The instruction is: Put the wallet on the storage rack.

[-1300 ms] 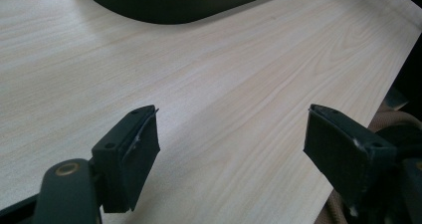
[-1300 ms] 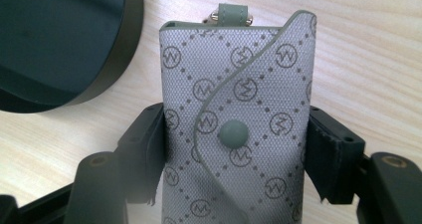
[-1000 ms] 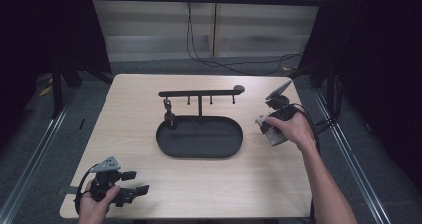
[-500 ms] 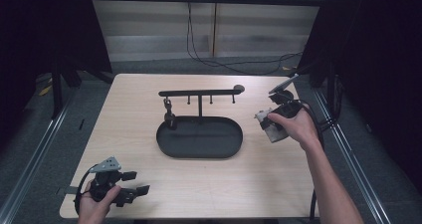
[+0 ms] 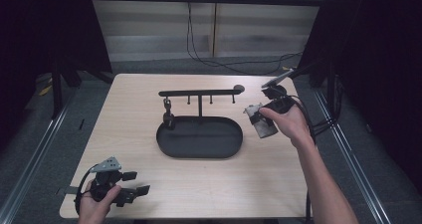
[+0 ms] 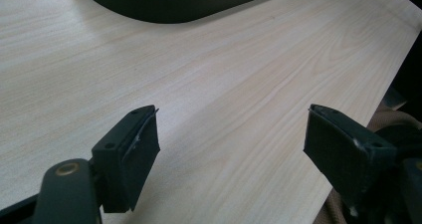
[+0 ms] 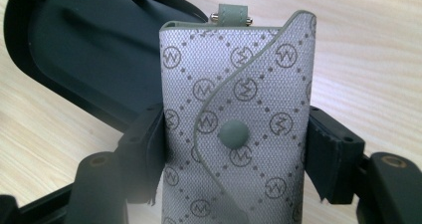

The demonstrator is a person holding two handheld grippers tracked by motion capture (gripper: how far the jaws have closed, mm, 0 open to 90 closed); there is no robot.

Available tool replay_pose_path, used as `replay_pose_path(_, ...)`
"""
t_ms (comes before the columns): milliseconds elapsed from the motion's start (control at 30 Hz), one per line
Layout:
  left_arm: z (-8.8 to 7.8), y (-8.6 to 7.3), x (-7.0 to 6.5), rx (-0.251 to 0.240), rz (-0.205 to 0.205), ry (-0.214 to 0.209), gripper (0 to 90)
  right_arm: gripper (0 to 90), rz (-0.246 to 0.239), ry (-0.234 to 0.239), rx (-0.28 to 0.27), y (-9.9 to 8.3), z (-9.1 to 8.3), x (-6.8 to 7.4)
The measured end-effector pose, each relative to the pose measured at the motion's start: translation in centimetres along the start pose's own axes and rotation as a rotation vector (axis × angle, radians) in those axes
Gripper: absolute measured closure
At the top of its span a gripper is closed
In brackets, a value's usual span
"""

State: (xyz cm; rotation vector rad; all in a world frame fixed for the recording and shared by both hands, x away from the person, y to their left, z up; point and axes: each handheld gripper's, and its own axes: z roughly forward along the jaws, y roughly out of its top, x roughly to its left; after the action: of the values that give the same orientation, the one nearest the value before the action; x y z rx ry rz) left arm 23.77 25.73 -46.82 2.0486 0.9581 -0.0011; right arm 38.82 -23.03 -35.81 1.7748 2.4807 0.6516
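A grey patterned key pouch [image 7: 239, 134] with a snap button stands between the jaws of my right gripper [image 7: 234, 154], which is shut on its sides. In the high view that pouch [image 5: 264, 128] is held by the right gripper [image 5: 261, 122] just right of a black oval tray [image 5: 166, 147]. A black rack [image 5: 199, 92] with small hooks rises from the tray's back edge, and a dark item [image 5: 168, 115] hangs from its left hook. My left gripper [image 5: 135, 182] rests at the table's near left corner, open, with nothing between its jaws [image 6: 234, 144].
The light wooden table [image 5: 139, 99] ends close to the left gripper at the front. The tray's rim [image 6: 174, 7] lies ahead of the left gripper. Cables [image 5: 318, 127] trail off the table's right side. Dark frame posts stand at both sides.
The right hand has shifted slightly toward the back and left, keeping the pouch in the gripper. The left gripper has stayed in place.
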Motion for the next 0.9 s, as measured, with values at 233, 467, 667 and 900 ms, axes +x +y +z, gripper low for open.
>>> replay_pose_path(233,-0.1,0.0,0.0,-0.002,0.001,-0.003,21.4,33.2,-0.007,0.027,-0.014,1.0,0.5,1.5)
replay_pose_path(467,0.0,0.0,0.0,0.0,-0.001,-0.005,21.4,33.2,0.005,0.062,-0.022,1.0,1.8,1.9)
replay_pose_path(667,0.0,0.0,0.1,0.001,-0.002,-0.005,21.4,33.3,0.025,0.109,-0.043,1.2,3.2,2.4)
replay_pose_path(900,-0.1,0.0,0.1,-0.003,0.002,-0.006,21.4,33.3,0.027,0.131,-0.07,1.3,4.1,2.9)
